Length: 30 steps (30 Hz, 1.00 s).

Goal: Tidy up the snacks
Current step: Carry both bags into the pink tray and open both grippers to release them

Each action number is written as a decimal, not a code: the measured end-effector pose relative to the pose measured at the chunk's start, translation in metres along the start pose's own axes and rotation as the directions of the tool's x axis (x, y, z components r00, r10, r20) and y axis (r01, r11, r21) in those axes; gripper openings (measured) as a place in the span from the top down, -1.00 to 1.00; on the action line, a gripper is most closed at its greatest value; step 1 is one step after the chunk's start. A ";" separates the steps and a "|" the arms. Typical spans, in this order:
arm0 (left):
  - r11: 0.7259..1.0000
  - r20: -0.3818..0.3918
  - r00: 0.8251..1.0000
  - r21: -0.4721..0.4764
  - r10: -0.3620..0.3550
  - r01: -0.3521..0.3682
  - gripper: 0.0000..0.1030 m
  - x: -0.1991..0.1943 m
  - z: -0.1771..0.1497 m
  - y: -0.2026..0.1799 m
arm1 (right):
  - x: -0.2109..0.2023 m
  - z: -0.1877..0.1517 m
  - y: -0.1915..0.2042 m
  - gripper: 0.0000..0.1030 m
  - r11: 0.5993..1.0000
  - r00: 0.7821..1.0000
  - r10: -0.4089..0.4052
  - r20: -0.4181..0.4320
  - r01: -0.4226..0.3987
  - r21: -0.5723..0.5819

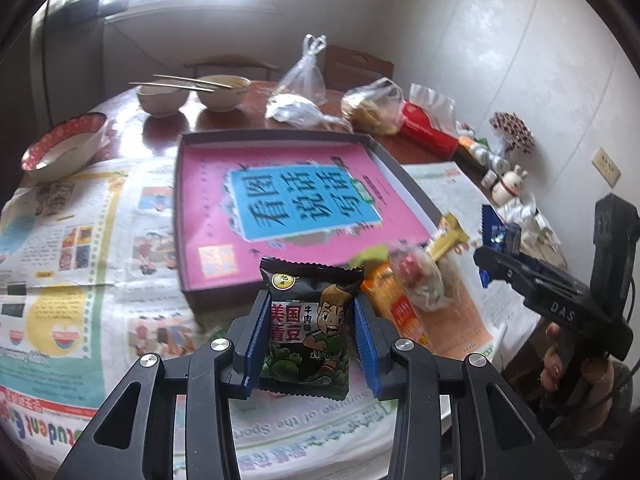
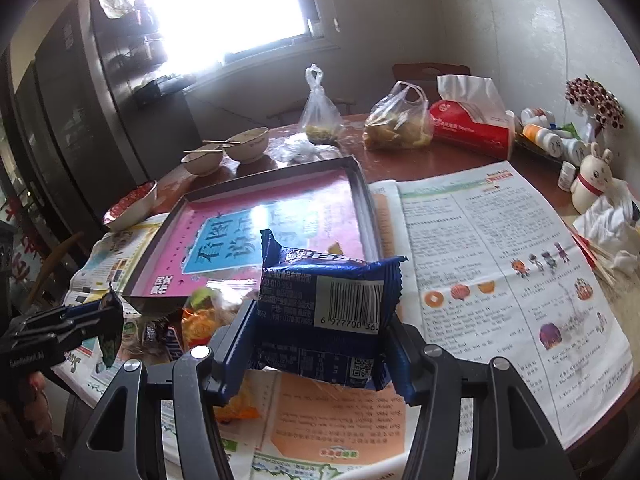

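So the biggest thing here is the round wooden table [image 2: 448, 160], mostly covered in spread-out newspapers [image 2: 500, 264]. On top of those sits a shallow dark box lid [image 1: 188, 216] with a pink book cover [image 1: 304, 184] lying flat inside it, blue label with big black characters.

Along the far edge there's a red tissue pack [image 2: 472, 128], two knotted clear plastic bags [image 2: 396, 120] with food in them, two white bowls [image 2: 248, 144] with chopsticks laid across, and a red-patterned bowl [image 1: 64, 148] off to the left. A little white rabbit figure [image 2: 592, 180] stands by the wall next to some small bottles.

Just to the right of the lid's near corner is a loose pile of snacks [image 1: 404, 284], orange and yellow wrappers mostly, a bit blurry.

The left gripper [image 1: 310, 320] is clamped on a black green-pea snack packet [image 1: 308, 320] with a cartoon kid on it, held upright above the newspaper, just short of the lid's near edge. The right gripper [image 2: 320, 332] is squeezed onto a blue snack packet [image 2: 324, 300], barcode side up, held in the air over the paper beside the lid.
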<state>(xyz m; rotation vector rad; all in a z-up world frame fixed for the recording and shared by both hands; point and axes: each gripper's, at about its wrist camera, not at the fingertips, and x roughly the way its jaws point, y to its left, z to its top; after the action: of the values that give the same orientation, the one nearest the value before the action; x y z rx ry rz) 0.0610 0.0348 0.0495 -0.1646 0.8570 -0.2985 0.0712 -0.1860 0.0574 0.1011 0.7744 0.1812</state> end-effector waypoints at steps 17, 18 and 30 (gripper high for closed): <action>0.995 0.037 0.998 -0.081 0.057 -0.053 0.22 -0.002 0.035 0.033 | 0.021 0.033 0.017 -0.13 0.999 0.999 0.042 -0.016 -0.042 -0.028; 0.995 0.033 0.998 -0.084 0.057 -0.054 0.22 0.000 0.036 0.034 | 0.024 0.035 0.018 -0.13 0.999 0.999 0.042 -0.022 -0.043 -0.030; 0.992 -0.007 0.998 -0.108 0.059 -0.059 0.22 0.035 0.051 0.038 | 0.056 0.054 0.025 -0.13 0.996 0.996 0.059 -0.067 -0.063 -0.063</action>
<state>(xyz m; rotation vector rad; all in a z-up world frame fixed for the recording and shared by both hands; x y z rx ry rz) 0.1284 0.0607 0.0473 -0.2393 0.8803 -0.1973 0.1454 -0.1515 0.0613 0.0579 0.8302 0.2688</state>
